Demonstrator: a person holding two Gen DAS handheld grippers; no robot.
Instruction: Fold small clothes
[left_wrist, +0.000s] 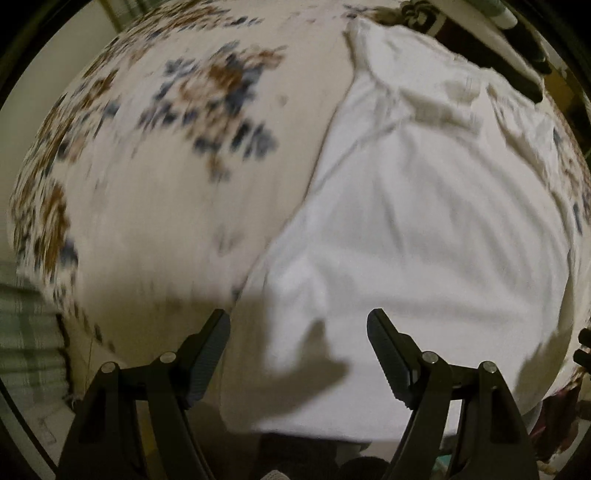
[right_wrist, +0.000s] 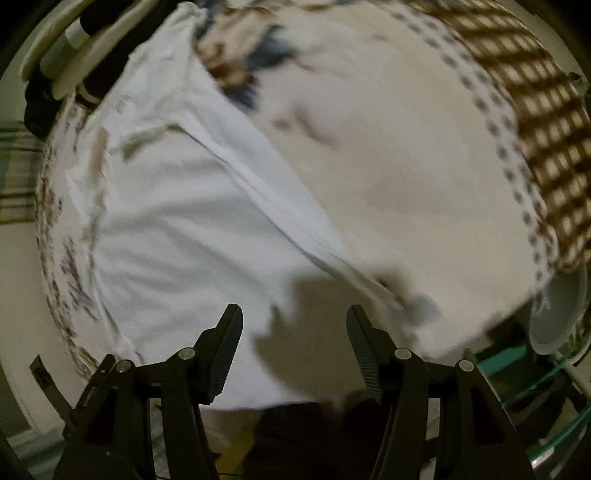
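A white garment (left_wrist: 417, 221) lies spread on a cream cloth with a blue and brown flower print (left_wrist: 177, 122). It fills the right half of the left wrist view and the left half of the right wrist view (right_wrist: 177, 221). My left gripper (left_wrist: 298, 325) is open and empty, hovering above the garment's near edge. My right gripper (right_wrist: 294, 319) is open and empty, above the garment's near right corner. Both views are motion-blurred.
Dark folded items (left_wrist: 491, 48) lie past the garment's far end. A brown checked border (right_wrist: 532, 122) runs along the cloth's right side. A white bowl (right_wrist: 557, 314) and a glass shelf edge (right_wrist: 546, 384) sit at the lower right.
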